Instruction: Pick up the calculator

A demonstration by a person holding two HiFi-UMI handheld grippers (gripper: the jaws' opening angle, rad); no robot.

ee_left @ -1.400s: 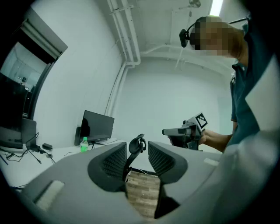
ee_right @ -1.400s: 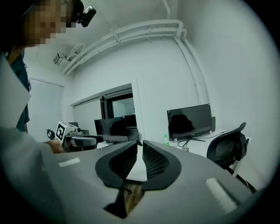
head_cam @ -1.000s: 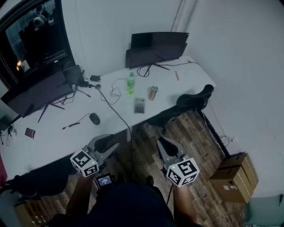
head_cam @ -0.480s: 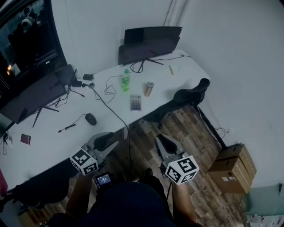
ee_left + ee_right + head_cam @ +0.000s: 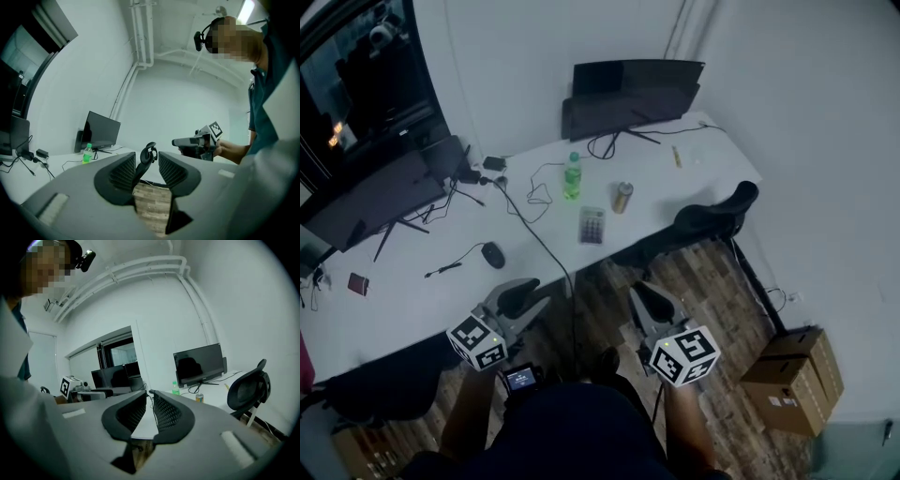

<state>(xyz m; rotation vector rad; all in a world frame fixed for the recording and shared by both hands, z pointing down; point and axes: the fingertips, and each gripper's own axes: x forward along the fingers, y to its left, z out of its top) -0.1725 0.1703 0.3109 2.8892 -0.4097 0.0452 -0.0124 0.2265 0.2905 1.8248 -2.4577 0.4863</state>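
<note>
The grey calculator [image 5: 592, 225] lies flat near the front edge of the white desk [image 5: 412, 291], between a green bottle and a can. Both grippers hang in front of the desk over the wooden floor, well short of the calculator. My left gripper [image 5: 516, 298] [image 5: 146, 154] is open, with only the distant chair showing in the gap. My right gripper [image 5: 652, 302] [image 5: 149, 392] has its tips a narrow slit apart and holds nothing. Each gripper shows in the other's view, the right gripper [image 5: 199, 140] and the left gripper [image 5: 77, 389]. The gripper views do not show the calculator.
A green bottle [image 5: 573, 175], a can [image 5: 622, 196], a mouse [image 5: 493, 254], cables and two dark monitors [image 5: 633, 94] sit on the desk. A black office chair [image 5: 712, 217] stands at the desk's right end. A cardboard box [image 5: 792, 380] sits on the floor at the right.
Both grippers have edged slightly forward toward the desk while the head view swayed. Their jaws look the same, and the calculator lies where it was.
</note>
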